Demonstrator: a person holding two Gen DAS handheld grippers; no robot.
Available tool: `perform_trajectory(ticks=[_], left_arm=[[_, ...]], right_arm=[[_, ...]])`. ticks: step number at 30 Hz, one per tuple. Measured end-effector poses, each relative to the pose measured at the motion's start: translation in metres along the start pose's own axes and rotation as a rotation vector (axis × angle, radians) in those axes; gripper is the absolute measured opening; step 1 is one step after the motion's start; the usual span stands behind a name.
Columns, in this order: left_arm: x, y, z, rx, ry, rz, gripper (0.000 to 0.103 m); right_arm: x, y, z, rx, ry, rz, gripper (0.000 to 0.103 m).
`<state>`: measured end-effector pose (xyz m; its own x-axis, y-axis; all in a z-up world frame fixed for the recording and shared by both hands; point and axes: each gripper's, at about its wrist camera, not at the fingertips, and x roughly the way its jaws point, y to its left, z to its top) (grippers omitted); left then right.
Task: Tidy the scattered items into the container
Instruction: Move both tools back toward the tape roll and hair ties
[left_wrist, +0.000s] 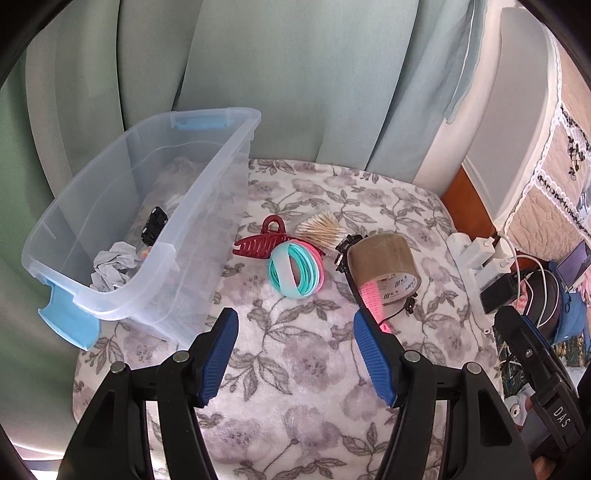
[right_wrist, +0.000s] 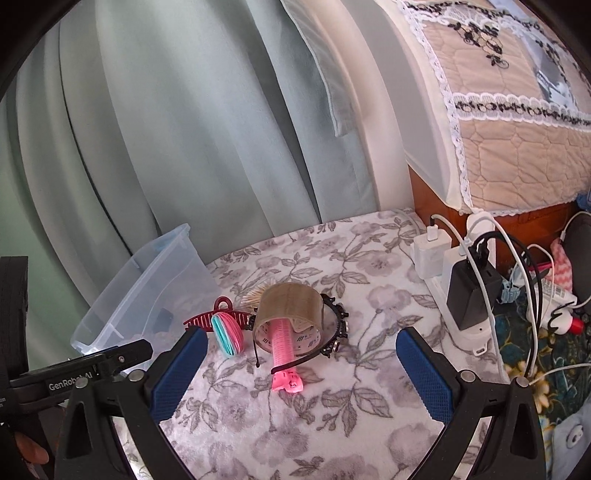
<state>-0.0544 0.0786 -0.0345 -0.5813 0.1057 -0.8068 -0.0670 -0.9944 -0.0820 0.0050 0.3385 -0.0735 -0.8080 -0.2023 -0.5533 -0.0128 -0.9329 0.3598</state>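
Note:
A clear plastic bin (left_wrist: 207, 177) with blue handles sits at the left on the floral blanket; crumpled grey paper (left_wrist: 114, 267) and a black clip (left_wrist: 154, 225) lie inside. Beside it lie a dark red claw clip (left_wrist: 260, 242), a bundle of teal and pink hair ties (left_wrist: 293, 271), cotton swabs (left_wrist: 321, 230), a brown tape roll (left_wrist: 384, 267) and a pink hair roller (right_wrist: 282, 349) resting on a black headband (right_wrist: 338, 325). My left gripper (left_wrist: 293, 328) hovers open before the hair ties. My right gripper (right_wrist: 301, 347) is open around the roller without touching it.
A white power strip (right_wrist: 439, 258) with chargers and cables lies at the blanket's right edge. Clutter (right_wrist: 557, 302) fills the floor to the right. Green curtains (left_wrist: 258, 74) hang behind, and a lace-covered white appliance (right_wrist: 498, 110) stands at the back right.

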Motion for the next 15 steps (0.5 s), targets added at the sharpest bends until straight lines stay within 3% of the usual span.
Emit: perform_trajectory(ticks=[11, 15], left_arm=[[0.036, -0.014, -0.005, 0.091, 0.044, 0.014, 0.066], [0.048, -0.017, -0.006, 0.114, 0.042, -0.018, 0.066]], right_arm=[[0.036, -0.013, -0.016, 0.012, 0.123, 0.024, 0.103], [0.046, -0.013, -0.019, 0.006, 0.157, 0.007, 0.103]])
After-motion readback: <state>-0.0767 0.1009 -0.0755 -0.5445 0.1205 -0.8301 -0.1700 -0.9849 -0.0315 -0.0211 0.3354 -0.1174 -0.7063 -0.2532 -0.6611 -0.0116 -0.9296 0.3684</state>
